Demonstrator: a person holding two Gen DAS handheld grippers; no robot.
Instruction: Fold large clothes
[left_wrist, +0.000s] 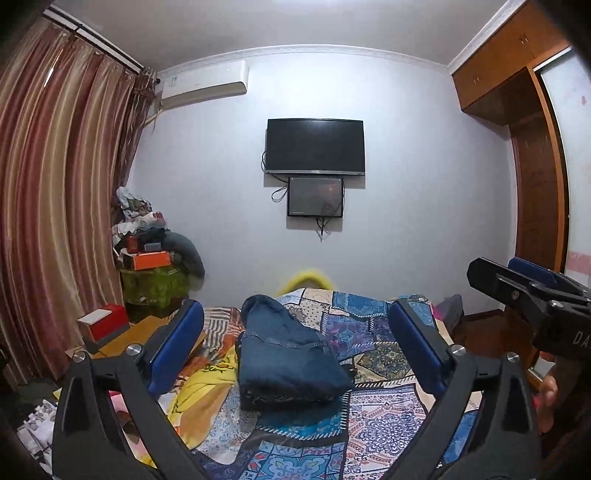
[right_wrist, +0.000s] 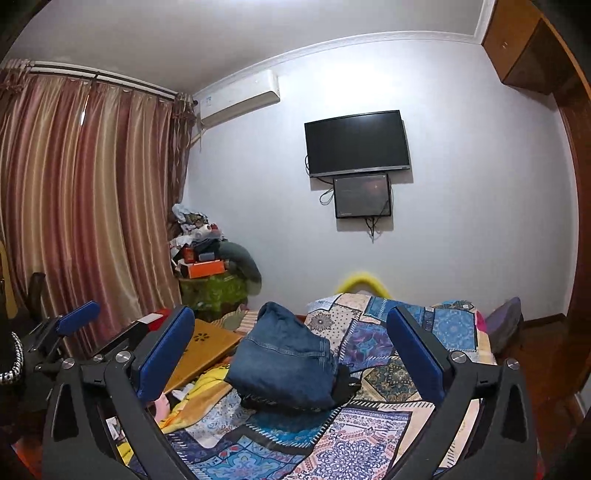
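Note:
A pair of dark blue jeans (left_wrist: 286, 360) lies folded into a thick bundle on the patchwork bedspread (left_wrist: 369, 343). It also shows in the right wrist view (right_wrist: 284, 363). My left gripper (left_wrist: 295, 332) is open and empty, held above the bed with the jeans between its blue pads, apart from them. My right gripper (right_wrist: 291, 336) is open and empty too, above the bed short of the jeans. The right gripper also shows at the right edge of the left wrist view (left_wrist: 524, 284), and the left gripper at the left edge of the right wrist view (right_wrist: 70, 321).
A yellow cloth (left_wrist: 201, 387) lies on the bed left of the jeans. A wooden board (right_wrist: 207, 347) and a red and white box (left_wrist: 103, 321) sit at the bed's left side. A cluttered stand (left_wrist: 155, 258) fills the far corner by the curtains (left_wrist: 55, 203). A wardrobe (left_wrist: 535, 166) is on the right.

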